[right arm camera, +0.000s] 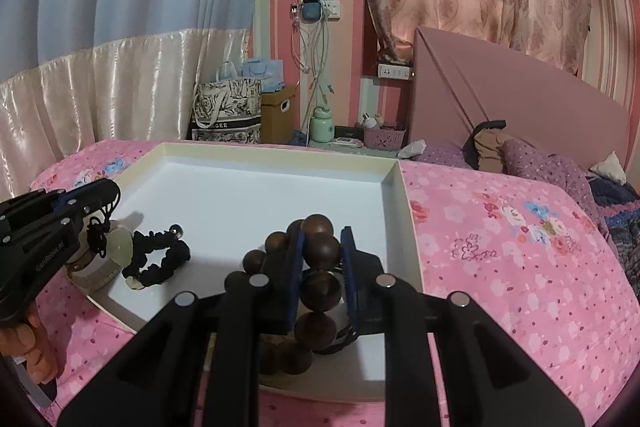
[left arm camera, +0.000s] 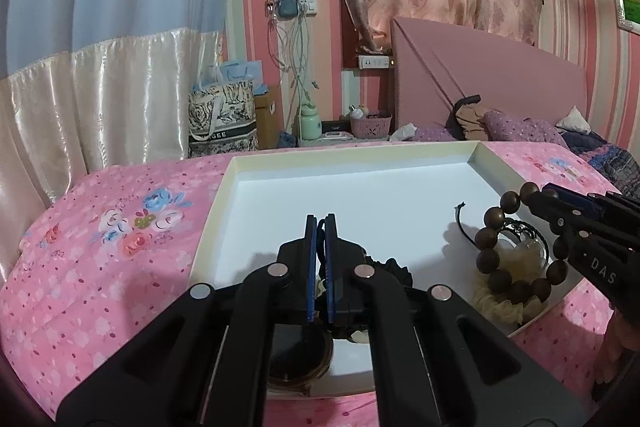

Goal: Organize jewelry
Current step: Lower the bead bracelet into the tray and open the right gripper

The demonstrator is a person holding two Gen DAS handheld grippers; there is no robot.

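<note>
Left wrist view: the left tongs, at lower centre, are pinched closed on a thin black cord above a white tray on the pink bed.

Right wrist view: the right tongs grip a wooden bead bracelet over the tray's near right part; a black scrunchie lies lower left.

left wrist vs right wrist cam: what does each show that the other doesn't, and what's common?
Left wrist only: a cream scrunchie under the wooden bead bracelet, and a loose black cord.

Right wrist only: the bead bracelet clamped between the right gripper pads, seen close up, and the bare fingers of the hand behind the left gripper.

Both: the white tray on the pink floral bedspread, the black scrunchie, both grippers, curtains behind.
</note>
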